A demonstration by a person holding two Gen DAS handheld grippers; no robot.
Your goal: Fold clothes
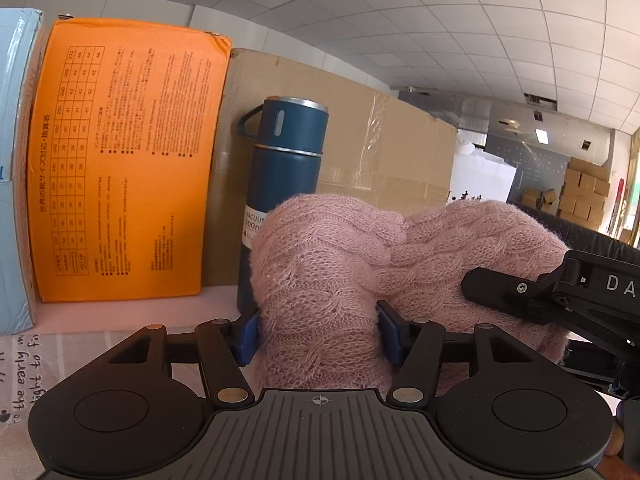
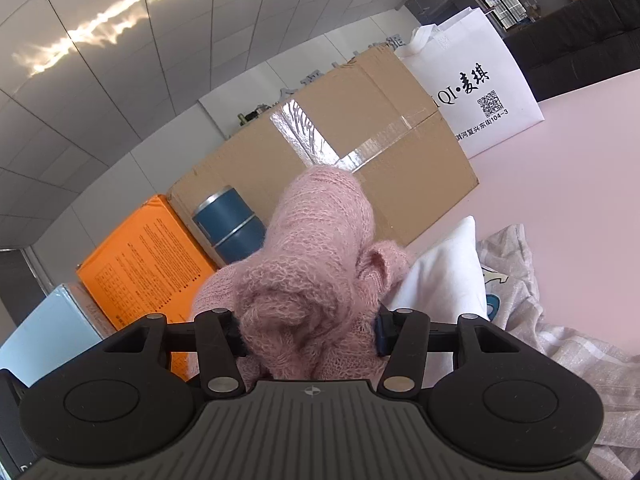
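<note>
The left tongs (image 1: 318,334) pinch a bunched part of the pink cable-knit woollen sweater (image 1: 360,264), held up above the pale pink surface (image 1: 132,312). The right tongs (image 2: 310,334) also grip a thick fold of this sweater. Behind it stand a dark blue metal vacuum flask (image 1: 284,168) and an orange cardboard box (image 1: 120,160).

A dark blue flask (image 1: 286,184) carries a white label reading "VACUU" and "500m", cut off by pink knitwear. A white tote bag (image 2: 476,92) shows "QI·麦琪", a QR code and "104-3". The right gripper (image 1: 560,292) shows "DA". A printed cloth (image 1: 24,372) reads "the early".
</note>
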